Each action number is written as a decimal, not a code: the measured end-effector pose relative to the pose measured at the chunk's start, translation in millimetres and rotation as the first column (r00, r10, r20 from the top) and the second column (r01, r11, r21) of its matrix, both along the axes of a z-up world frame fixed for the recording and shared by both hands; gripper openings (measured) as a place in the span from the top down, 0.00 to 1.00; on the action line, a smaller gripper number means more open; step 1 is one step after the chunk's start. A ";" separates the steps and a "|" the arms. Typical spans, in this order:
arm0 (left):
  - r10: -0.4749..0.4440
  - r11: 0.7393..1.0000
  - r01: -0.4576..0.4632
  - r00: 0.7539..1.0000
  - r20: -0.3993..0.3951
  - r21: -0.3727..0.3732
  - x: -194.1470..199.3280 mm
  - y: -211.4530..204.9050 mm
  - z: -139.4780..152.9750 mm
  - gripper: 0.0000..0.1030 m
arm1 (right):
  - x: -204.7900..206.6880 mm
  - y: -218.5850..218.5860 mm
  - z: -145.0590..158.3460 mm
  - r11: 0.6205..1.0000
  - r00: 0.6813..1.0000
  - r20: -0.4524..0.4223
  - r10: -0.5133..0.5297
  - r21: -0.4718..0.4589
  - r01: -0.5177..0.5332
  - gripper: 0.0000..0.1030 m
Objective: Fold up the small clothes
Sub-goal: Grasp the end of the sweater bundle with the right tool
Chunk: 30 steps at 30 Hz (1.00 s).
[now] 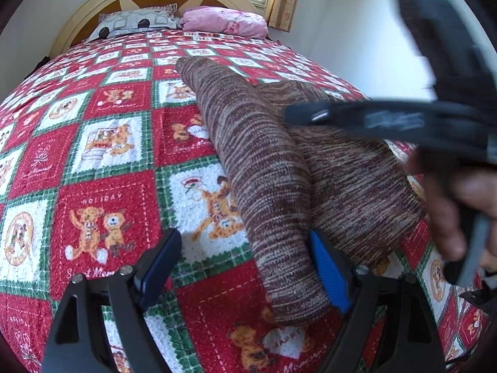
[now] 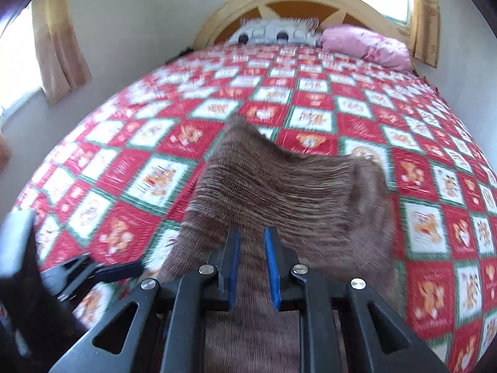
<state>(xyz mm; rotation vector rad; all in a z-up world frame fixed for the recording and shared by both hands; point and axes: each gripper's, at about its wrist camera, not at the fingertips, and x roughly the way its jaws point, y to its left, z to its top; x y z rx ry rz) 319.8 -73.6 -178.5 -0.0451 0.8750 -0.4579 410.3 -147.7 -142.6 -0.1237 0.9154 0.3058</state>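
Item: brown knit garment [image 1: 267,168], near foot edge of bed [image 1: 102,143]. Left gripper [image 1: 245,267]: jaws released, straddling its near end. Right gripper [image 2: 252,267]: jaws clenched on cloth, apparently mid-fold. Next: lay flap flat, release.

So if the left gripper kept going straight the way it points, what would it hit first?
Probably the brown knit garment: its near end already lies between the open left gripper. Depth is unclear, so possibly the quilt beneath.

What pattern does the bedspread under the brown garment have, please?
The bedspread is a red, white and green check with teddy bears, clearest in the left wrist view.
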 end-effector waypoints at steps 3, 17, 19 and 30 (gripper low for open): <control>-0.005 1.000 0.005 1.000 -0.003 -0.004 0.8 -0.2 -0.3 0.14 | 12.2 8.1 -20.5 0.999 0.999 -0.028 -0.024 -0.035 0.023 0.83; -0.015 1.000 0.015 1.000 -0.005 0.006 1.5 -4.0 -0.6 0.10 | -42.3 -47.5 -12.1 0.997 0.997 0.011 -0.080 -0.002 0.080 0.74; -0.019 1.000 0.019 1.000 -0.003 0.021 1.0 -6.7 -0.7 0.09 | -47.1 -50.9 -14.3 0.998 0.997 0.036 -0.064 -0.001 0.064 0.73; -0.027 0.999 0.027 1.000 -0.008 0.035 1.7 -10.1 -0.6 0.03 | -46.7 -71.8 2.8 0.995 0.996 0.035 -0.080 0.068 0.078 0.40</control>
